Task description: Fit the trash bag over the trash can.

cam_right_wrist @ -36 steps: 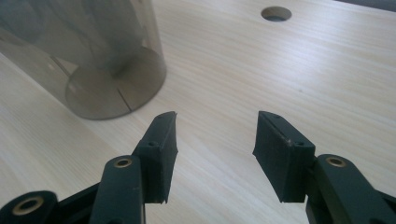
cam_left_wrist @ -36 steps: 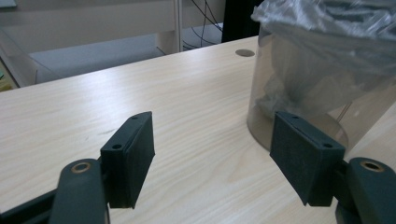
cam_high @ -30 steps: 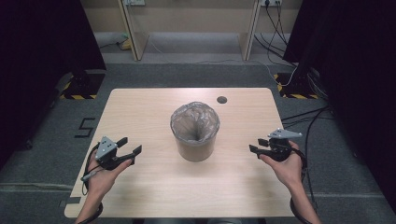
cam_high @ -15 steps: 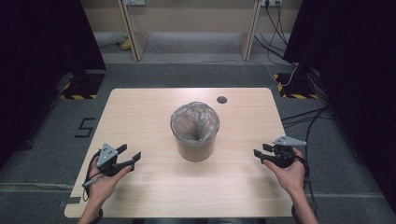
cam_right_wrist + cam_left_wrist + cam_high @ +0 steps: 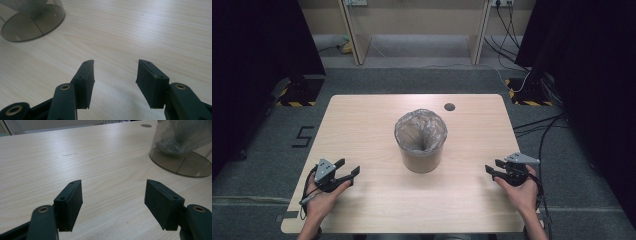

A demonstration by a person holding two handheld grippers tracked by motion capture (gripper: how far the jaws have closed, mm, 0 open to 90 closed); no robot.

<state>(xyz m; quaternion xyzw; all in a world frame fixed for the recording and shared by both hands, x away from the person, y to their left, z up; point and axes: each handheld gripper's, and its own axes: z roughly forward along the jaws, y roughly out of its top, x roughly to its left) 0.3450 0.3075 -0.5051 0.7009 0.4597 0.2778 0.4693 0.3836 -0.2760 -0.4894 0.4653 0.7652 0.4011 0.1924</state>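
Observation:
A smoky clear bin (image 5: 420, 141) lined with a crinkled plastic bag stands upright at the middle of the wooden table (image 5: 362, 120). My left gripper (image 5: 348, 171) rests low over the table's front left, jaws open and empty, pointing toward the bin. My right gripper (image 5: 492, 167) sits at the front right, open with nothing between its jaws. In the left gripper view the open left gripper (image 5: 113, 205) faces bare wood, the bin (image 5: 182, 147) at upper right. In the right gripper view the right gripper (image 5: 115, 82) is open over bare wood, the bin's base (image 5: 32, 17) at upper left.
A round cable hole (image 5: 449, 106) sits near the table's far edge. Grey carpet surrounds the table, with black curtains on both sides, cables on the floor at the right (image 5: 537, 125), and a white "5" mark on the floor at the left (image 5: 303, 136).
Both hands have sunk toward the tabletop and drawn back toward the front edge. Both grippers' jaws stand as wide as before.

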